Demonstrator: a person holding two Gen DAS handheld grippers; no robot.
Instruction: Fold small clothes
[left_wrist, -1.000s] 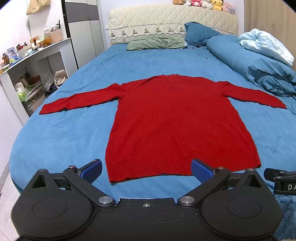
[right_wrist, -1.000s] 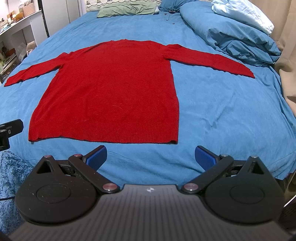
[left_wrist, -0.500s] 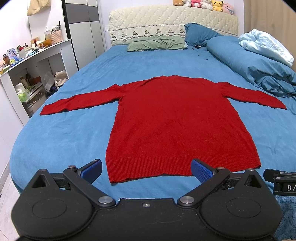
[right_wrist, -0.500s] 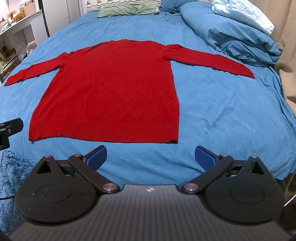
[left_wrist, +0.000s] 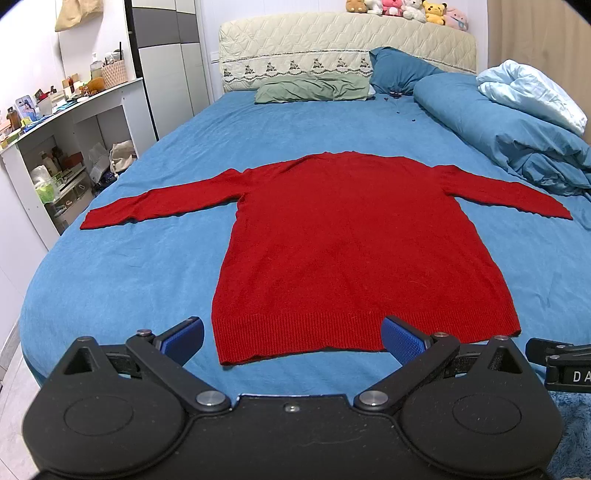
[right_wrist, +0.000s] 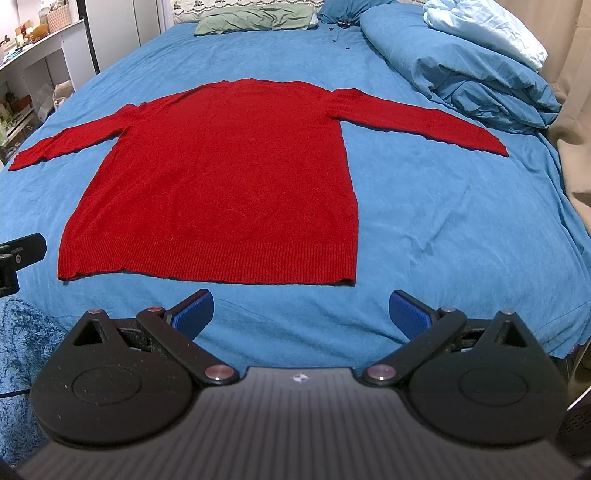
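Observation:
A red knit sweater (left_wrist: 354, 240) lies flat on the blue bed (left_wrist: 122, 273), both sleeves spread out sideways and its ribbed hem toward me. It also shows in the right wrist view (right_wrist: 229, 177). My left gripper (left_wrist: 293, 338) is open and empty, hovering just short of the hem near its left half. My right gripper (right_wrist: 301, 310) is open and empty, a little back from the hem near its right corner. Neither gripper touches the sweater.
A rolled blue duvet (left_wrist: 509, 140) with a pale blue blanket lies along the bed's right side. Green and blue pillows (left_wrist: 314, 88) sit by the headboard. A white shelf unit (left_wrist: 55, 147) with clutter stands left of the bed. A fuzzy blue rug (right_wrist: 22, 343) lies at the foot.
The left wrist view has shifted slightly, so the sweater sits a little lower in it. The right gripper has not visibly moved. Both grippers stay open.

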